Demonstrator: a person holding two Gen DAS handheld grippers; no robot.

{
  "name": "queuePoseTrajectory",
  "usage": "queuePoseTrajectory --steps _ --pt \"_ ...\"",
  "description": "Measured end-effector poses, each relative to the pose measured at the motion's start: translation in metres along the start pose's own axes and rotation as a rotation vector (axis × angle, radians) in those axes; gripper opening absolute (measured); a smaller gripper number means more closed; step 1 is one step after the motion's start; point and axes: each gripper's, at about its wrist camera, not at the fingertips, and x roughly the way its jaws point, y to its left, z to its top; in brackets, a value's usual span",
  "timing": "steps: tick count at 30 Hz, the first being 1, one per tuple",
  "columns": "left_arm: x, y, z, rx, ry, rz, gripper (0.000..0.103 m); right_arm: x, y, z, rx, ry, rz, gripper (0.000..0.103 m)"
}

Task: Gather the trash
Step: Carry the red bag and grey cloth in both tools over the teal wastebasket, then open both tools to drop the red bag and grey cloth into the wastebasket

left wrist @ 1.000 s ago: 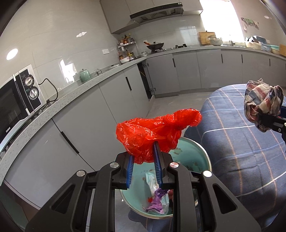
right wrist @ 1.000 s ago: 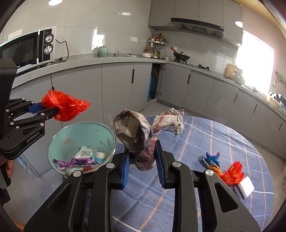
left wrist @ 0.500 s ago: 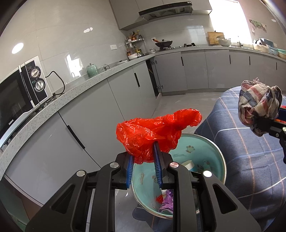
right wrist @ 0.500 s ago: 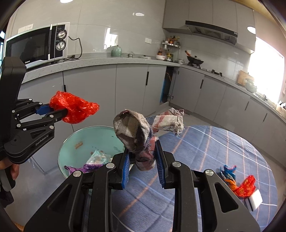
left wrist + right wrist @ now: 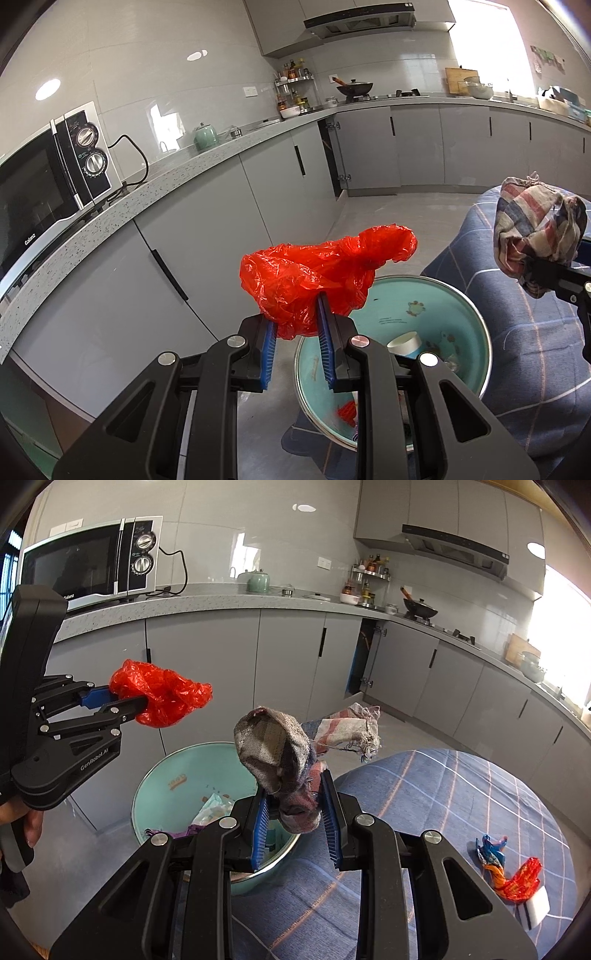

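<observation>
Two hand-held grippers carry trash above a teal bin in a grey kitchen.

A crumpled red plastic bag [image 5: 317, 273] sits pinched in the nearly closed left gripper [image 5: 295, 332], held over the bin [image 5: 476, 332]; to its right, the right gripper [image 5: 295, 812] clamps a bunched plaid rag [image 5: 284, 753] beside the bin's near rim. More wrappers [image 5: 506, 871] lie farther right on the blue checked tablecloth [image 5: 443, 794]. A microwave [image 5: 92, 563] stands on the far counter.
</observation>
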Motion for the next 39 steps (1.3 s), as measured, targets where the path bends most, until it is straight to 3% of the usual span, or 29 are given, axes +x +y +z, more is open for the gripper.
queuePoseTrajectory --steps 26,29,31,33,39 --pt "0.009 0.001 -0.003 -0.007 0.022 -0.009 0.024 0.020 0.009 -0.001 -0.034 0.023 0.057 0.029" --pt "0.009 -0.001 -0.005 0.000 0.022 -0.016 0.033 0.025 0.009 -0.002 -0.028 0.020 0.074 0.037" --pt "0.010 -0.003 -0.006 0.007 0.025 -0.019 0.043 0.028 0.009 -0.003 -0.026 0.019 0.073 0.049" --pt "0.010 -0.003 -0.007 0.007 0.020 -0.011 0.053 0.029 0.007 -0.006 -0.015 0.019 0.073 0.052" --pt "0.012 -0.004 -0.009 0.006 0.027 -0.010 0.063 0.031 0.002 -0.012 0.003 0.028 0.066 0.057"
